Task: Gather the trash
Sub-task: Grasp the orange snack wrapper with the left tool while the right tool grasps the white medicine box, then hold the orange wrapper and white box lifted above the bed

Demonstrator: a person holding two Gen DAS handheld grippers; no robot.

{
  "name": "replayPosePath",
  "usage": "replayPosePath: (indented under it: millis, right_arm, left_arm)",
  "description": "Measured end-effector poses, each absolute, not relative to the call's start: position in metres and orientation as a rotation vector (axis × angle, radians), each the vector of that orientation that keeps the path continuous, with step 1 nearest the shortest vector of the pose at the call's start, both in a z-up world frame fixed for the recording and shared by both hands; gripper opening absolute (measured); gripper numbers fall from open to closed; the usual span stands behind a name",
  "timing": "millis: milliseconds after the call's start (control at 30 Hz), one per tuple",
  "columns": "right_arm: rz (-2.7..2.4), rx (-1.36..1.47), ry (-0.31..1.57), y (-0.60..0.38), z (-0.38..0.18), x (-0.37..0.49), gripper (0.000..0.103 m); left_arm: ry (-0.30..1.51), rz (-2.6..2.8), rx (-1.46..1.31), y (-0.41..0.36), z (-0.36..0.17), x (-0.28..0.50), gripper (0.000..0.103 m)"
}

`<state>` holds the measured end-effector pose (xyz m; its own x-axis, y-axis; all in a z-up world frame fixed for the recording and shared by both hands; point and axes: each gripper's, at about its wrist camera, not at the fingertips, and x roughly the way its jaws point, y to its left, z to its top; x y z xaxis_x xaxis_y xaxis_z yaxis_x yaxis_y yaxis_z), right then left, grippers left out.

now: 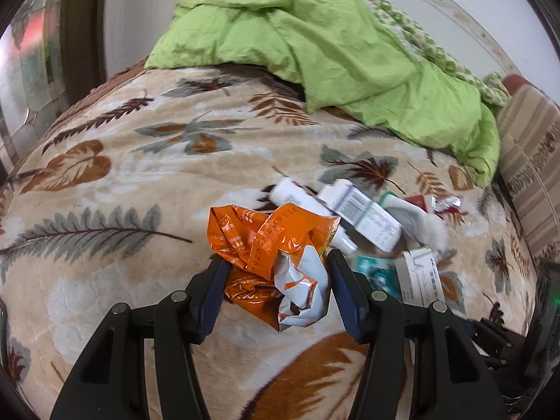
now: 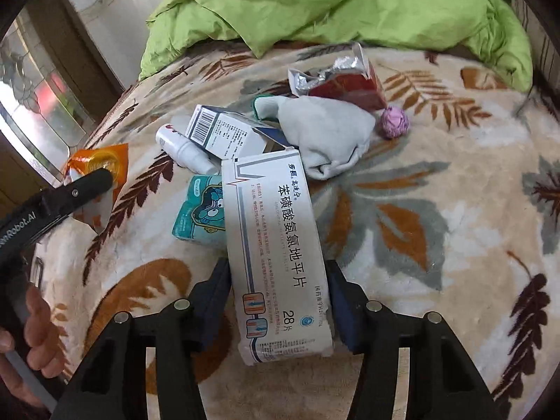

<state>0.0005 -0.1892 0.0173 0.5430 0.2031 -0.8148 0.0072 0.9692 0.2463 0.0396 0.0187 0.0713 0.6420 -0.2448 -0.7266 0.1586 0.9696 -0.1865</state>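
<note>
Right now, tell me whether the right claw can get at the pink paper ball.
Probably not yet: the right claw is filled by the white medicine box. Otherwise the way looks free; the pink paper ball lies uncovered on the blanket, beside the grey sock.

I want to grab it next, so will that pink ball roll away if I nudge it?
Probably: the pink ball is round and lies loose on the blanket. It looks like crumpled paper, so likely light, squashable.
</note>
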Motion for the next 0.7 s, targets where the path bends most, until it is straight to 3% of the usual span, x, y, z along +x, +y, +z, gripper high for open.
replayPosePath:
  millis: [333, 700]
  right_arm:
    - [0.025, 0.18, 0.763, -0.188, 0.064, -0.03, 0.057]
    - [0.01, 0.233, 0.721, -0.199, 0.074, -0.031, 0.057]
  left_arm:
    - [0.796, -0.276, -0.031, -0.011, 0.079, 0.012, 0.056]
    - [0.706, -0.199, 0.097, -0.032, 0.084, 0.0, 0.056]
